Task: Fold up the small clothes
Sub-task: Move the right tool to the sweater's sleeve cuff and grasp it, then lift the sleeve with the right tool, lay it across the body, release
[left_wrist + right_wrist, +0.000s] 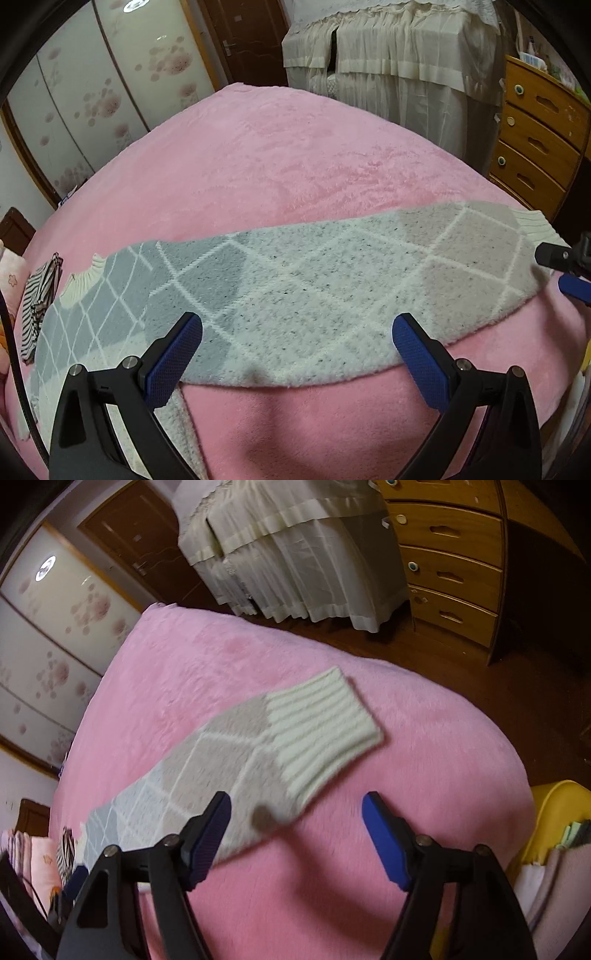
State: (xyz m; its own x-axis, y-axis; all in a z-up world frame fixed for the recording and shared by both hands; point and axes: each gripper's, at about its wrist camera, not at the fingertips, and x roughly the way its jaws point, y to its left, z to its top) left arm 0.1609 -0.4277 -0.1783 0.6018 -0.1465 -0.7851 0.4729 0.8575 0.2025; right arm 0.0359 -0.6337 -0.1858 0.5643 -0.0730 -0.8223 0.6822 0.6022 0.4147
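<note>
Above knit sweater (314, 280) sleeve, left gripper (297, 343) angled down (fingers (173, 354) spread).

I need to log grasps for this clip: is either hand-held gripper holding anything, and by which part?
Nothing is held. The left hand-held gripper and the right hand-held gripper both stand open above the sweater.

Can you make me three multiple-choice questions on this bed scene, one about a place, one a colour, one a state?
1. Where does the knit sweater lie?
A on the pink blanket
B on the floor
C in a drawer

2. What colour is the sleeve cuff?
A red
B cream
C black

3. How is the left hand-held gripper?
A shut on the sweater
B open
C holding a sock

Answers: 1 A, the sweater is spread across the blanket. 2 B, the ribbing is pale cream. 3 B, its blue pads stand wide apart.
</note>
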